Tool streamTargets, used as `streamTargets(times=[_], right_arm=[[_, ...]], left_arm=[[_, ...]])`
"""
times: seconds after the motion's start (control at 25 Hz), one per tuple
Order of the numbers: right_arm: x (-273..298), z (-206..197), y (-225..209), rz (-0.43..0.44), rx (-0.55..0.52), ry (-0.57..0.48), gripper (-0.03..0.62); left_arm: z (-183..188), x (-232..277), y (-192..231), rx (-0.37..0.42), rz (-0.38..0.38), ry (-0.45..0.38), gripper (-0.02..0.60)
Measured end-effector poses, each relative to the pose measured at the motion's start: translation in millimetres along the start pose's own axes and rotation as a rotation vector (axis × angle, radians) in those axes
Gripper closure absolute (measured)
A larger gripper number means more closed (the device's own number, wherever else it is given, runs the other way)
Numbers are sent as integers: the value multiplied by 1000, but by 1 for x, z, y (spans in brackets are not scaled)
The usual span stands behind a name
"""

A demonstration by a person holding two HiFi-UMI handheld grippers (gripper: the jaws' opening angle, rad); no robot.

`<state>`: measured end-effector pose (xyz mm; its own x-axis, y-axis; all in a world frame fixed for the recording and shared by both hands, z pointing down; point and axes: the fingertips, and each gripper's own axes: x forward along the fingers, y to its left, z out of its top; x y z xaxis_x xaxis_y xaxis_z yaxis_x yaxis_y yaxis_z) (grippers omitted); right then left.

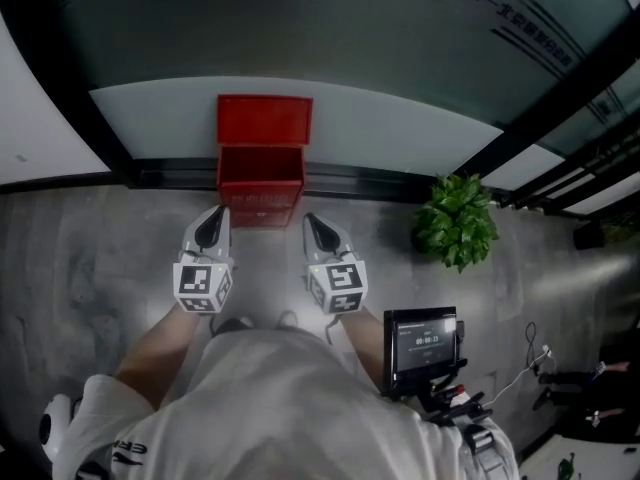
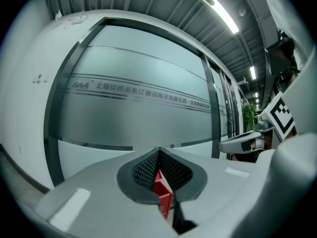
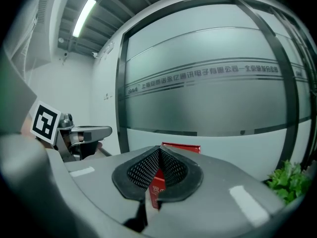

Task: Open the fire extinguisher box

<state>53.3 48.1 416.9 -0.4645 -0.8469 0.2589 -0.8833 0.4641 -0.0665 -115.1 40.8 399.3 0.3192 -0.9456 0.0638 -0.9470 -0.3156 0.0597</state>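
Note:
The red fire extinguisher box [image 1: 260, 186] stands on the floor against the frosted glass wall [image 1: 330, 28], and its lid [image 1: 264, 120] is raised upright behind it. My left gripper [image 1: 212, 230] hangs just in front of the box's left corner with its jaws shut and nothing in them. Its twin, my right gripper [image 1: 320, 233], is level with it off the right corner, shut and empty as well. In the left gripper view the box [image 2: 162, 193] shows as a red sliver behind the closed pads. The right gripper view has the box [image 3: 181, 147] close ahead.
A potted green plant [image 1: 455, 218] stands on the floor to the right of the box. A dark device with a lit screen [image 1: 424, 344] sits at the person's right side. Cables [image 1: 530, 363] lie on the grey floor at the far right.

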Motion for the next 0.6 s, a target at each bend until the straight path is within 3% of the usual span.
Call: streamTargets(times=[0.6], right_arm=[[-26,-18,11,-25,19,17,583]], left_arm=[[-8,-27,-3,-16,-7,6,580]])
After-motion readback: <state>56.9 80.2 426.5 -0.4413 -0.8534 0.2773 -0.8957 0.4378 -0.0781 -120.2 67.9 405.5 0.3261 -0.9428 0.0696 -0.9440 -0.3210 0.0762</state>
